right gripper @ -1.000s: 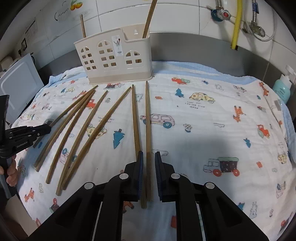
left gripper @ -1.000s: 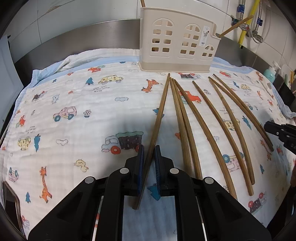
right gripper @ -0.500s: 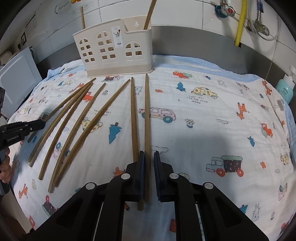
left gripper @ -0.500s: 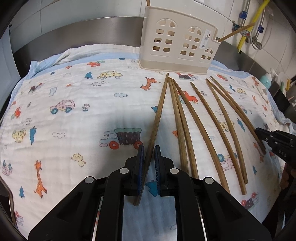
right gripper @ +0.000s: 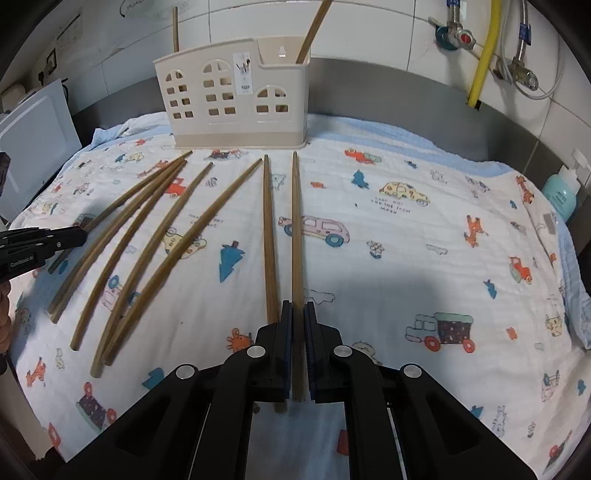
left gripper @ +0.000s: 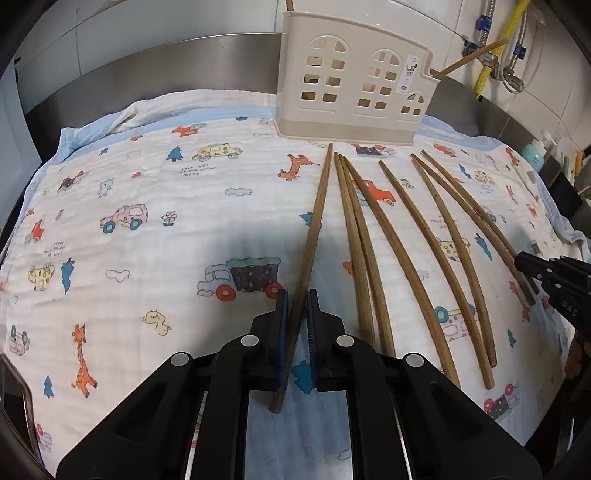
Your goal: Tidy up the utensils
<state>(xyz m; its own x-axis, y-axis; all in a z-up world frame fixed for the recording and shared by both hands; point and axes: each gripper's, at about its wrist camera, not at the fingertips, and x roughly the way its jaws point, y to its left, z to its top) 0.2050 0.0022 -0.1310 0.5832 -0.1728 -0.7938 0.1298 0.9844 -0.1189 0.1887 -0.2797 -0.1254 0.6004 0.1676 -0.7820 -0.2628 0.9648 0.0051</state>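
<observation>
Several brown wooden chopsticks lie side by side on a cartoon-print cloth (left gripper: 147, 258). My left gripper (left gripper: 294, 325) is shut on the leftmost chopstick (left gripper: 314, 229), near its thick end. My right gripper (right gripper: 298, 332) is shut on the rightmost chopstick (right gripper: 296, 229), also near its thick end. A cream plastic utensil holder (left gripper: 354, 85) with window cut-outs stands at the back, with a chopstick (right gripper: 312, 33) leaning in it. The holder also shows in the right wrist view (right gripper: 236, 99). Each gripper shows at the edge of the other's view: the right one (left gripper: 554, 277) and the left one (right gripper: 40, 242).
A steel backsplash (left gripper: 147, 74) and tiled wall run behind the cloth. Taps and a yellow hose (right gripper: 484, 51) hang at the back right. A teal soap bottle (right gripper: 561, 192) stands at the right edge. A white board (right gripper: 33, 140) leans at the left.
Both grippers have lifted a little with their chopsticks, and the views have shifted slightly towards the holder. Both stay shut.
</observation>
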